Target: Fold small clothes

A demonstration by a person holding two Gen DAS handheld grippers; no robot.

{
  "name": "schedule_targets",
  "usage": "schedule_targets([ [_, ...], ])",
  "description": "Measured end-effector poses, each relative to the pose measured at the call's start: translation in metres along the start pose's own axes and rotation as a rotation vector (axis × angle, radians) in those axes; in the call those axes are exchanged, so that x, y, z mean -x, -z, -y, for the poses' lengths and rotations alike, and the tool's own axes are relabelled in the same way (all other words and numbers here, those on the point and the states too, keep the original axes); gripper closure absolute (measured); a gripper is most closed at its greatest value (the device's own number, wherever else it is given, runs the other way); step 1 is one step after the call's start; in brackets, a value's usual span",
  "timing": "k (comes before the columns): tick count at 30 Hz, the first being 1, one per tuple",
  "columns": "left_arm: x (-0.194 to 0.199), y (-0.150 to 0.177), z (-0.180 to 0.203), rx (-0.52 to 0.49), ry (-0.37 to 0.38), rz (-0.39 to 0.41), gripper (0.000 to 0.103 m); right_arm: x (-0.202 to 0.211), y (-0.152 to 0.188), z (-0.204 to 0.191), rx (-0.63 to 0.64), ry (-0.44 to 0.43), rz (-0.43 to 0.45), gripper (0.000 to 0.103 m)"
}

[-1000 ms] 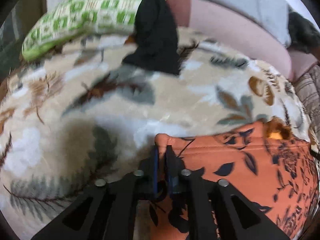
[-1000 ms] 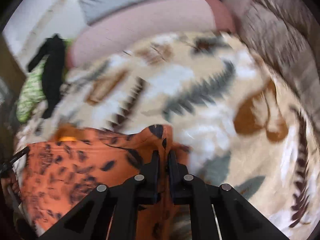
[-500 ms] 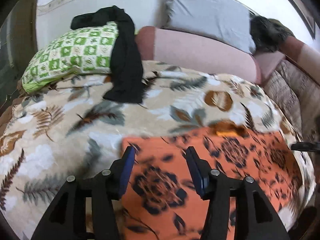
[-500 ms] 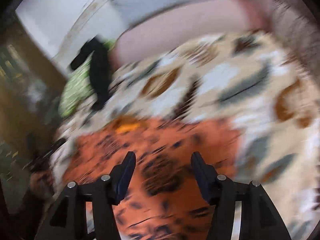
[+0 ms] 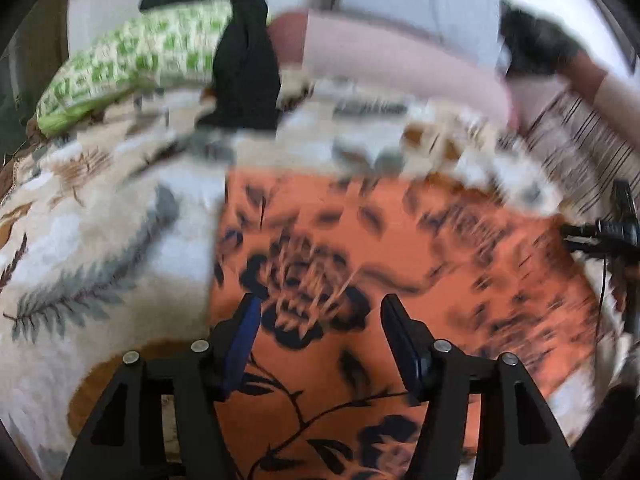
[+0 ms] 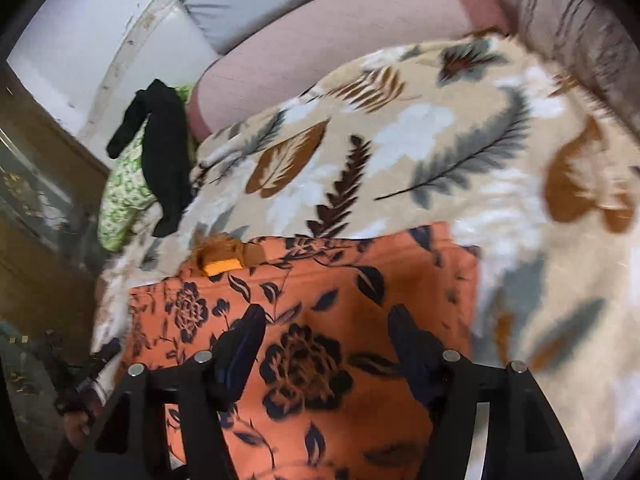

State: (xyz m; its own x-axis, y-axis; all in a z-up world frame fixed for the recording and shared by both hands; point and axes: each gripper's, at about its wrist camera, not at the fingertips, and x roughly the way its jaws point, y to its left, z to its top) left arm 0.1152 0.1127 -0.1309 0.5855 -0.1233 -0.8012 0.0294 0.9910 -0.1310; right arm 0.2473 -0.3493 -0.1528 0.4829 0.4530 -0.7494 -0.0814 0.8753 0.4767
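Both grippers — left gripper (image 5: 320, 312) and right gripper (image 6: 324, 322) — hover over the orange garment (image 6: 320, 312). Jaws wide, holding nothing. It lies flat on the blanket (image 6: 440, 152).

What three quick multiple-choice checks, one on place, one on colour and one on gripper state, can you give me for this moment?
1. Where does the black garment lie?
A. Draped over the green patterned pillow
B. On the orange floral garment
C. Between the right gripper's fingers

2. What colour is the tag at the orange floral garment's far edge?
A. Blue
B. Orange-yellow
C. White

3. How do the two grippers stand?
A. Both shut on cloth
B. Left shut, right open
C. Both open above the cloth

Answers:
1. A, since it hangs across the pillow down onto the leaf-print blanket.
2. B, since the tag shows bright orange-yellow.
3. C, since the left gripper and right gripper each show a wide gap with nothing held.
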Motion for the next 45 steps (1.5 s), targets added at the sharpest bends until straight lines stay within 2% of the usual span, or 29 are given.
schedule_targets([
  [1,-0.008,0.001,-0.002,0.002,-0.007,-0.027,0.04,-0.014,-0.003,0.021,-0.073,0.077,-0.022,0.038],
  [2,-0.006,0.0,-0.001,-0.001,-0.009,-0.021,0.04,-0.015,-0.004,0.044,-0.174,0.026,0.006,0.052],
  [3,0.001,-0.002,0.0,0.003,-0.015,-0.003,0.04,-0.01,-0.005,0.048,-0.202,0.011,0.019,0.058],
  [4,0.009,-0.004,0.0,0.013,-0.007,0.021,0.04,-0.002,-0.005,0.047,-0.21,0.011,0.033,0.058],
  [5,0.02,-0.007,0.002,0.015,0.012,0.048,0.04,0.01,-0.003,0.038,-0.167,0.031,0.055,0.055],
  [6,0.023,-0.008,0.005,0.005,0.011,0.055,0.04,0.017,0.0,0.034,-0.14,0.047,0.064,0.046],
  [7,0.029,-0.009,0.01,-0.007,0.014,0.063,0.039,0.027,0.004,0.032,-0.122,0.056,0.075,0.044],
  [8,0.034,-0.009,0.015,-0.015,0.031,0.073,0.037,0.037,0.011,0.033,-0.128,0.042,0.087,0.043],
  [9,0.037,-0.008,0.02,-0.015,0.05,0.077,0.035,0.046,0.02,0.04,-0.155,0.034,0.091,0.035],
  [10,0.039,-0.008,0.027,-0.013,0.064,0.073,0.035,0.051,0.028,0.051,-0.186,0.038,0.085,0.032],
  [12,0.039,-0.005,0.044,-0.023,0.101,0.06,0.034,0.058,0.046,0.075,-0.273,-0.012,0.048,0.032],
  [13,0.037,-0.005,0.053,-0.035,0.113,0.055,0.034,0.059,0.06,0.082,-0.32,-0.066,0.023,0.032],
  [18,0.021,0.003,0.101,-0.088,0.155,0.044,0.034,0.058,0.107,0.082,-0.407,-0.232,-0.061,0.032],
  [20,0.011,0.004,0.114,-0.096,0.136,0.023,0.034,0.061,0.121,0.078,-0.408,-0.23,-0.073,0.032],
  [22,0.009,0.008,0.12,-0.075,0.127,0.004,0.034,0.068,0.129,0.075,-0.423,-0.196,-0.048,0.032],
  [26,0.025,0.01,0.121,-0.018,0.106,0.035,0.033,0.088,0.157,0.074,-0.536,-0.151,0.016,0.032],
  [28,0.027,0.011,0.12,-0.004,0.106,0.049,0.028,0.092,0.172,0.065,-0.55,-0.178,0.018,0.032],
  [32,0.004,0.013,0.129,-0.027,0.099,-0.011,0.027,0.067,0.177,0.058,-0.636,-0.253,0.022,0.032],
  [34,-0.006,0.016,0.133,-0.045,0.07,-0.035,0.027,0.059,0.176,0.062,-0.704,-0.286,0.075,0.031],
  [35,-0.007,0.017,0.134,-0.052,0.059,-0.032,0.027,0.059,0.176,0.062,-0.704,-0.286,0.075,0.032],
  [36,-0.007,0.018,0.135,-0.056,0.053,-0.025,0.027,0.056,0.175,0.065,-0.748,-0.315,0.127,0.034],
  [37,-0.005,0.018,0.135,-0.058,0.051,-0.022,0.027,0.055,0.174,0.066,-0.763,-0.318,0.166,0.056],
  [38,-0.005,0.019,0.135,-0.056,0.05,-0.023,0.027,0.057,0.172,0.064,-0.744,-0.296,0.167,0.09],
  [42,-0.005,0.019,0.133,-0.057,0.044,-0.026,0.027,0.074,0.173,0.055,-0.672,-0.192,0.198,0.09],
  [44,-0.007,0.019,0.132,-0.049,0.044,-0.032,0.027,0.06,0.182,0.061,-0.682,-0.132,0.147,0.09],
  [45,-0.007,0.018,0.132,-0.053,0.043,-0.033,0.027,0.057,0.187,0.068,-0.697,-0.141,0.134,0.089],
])
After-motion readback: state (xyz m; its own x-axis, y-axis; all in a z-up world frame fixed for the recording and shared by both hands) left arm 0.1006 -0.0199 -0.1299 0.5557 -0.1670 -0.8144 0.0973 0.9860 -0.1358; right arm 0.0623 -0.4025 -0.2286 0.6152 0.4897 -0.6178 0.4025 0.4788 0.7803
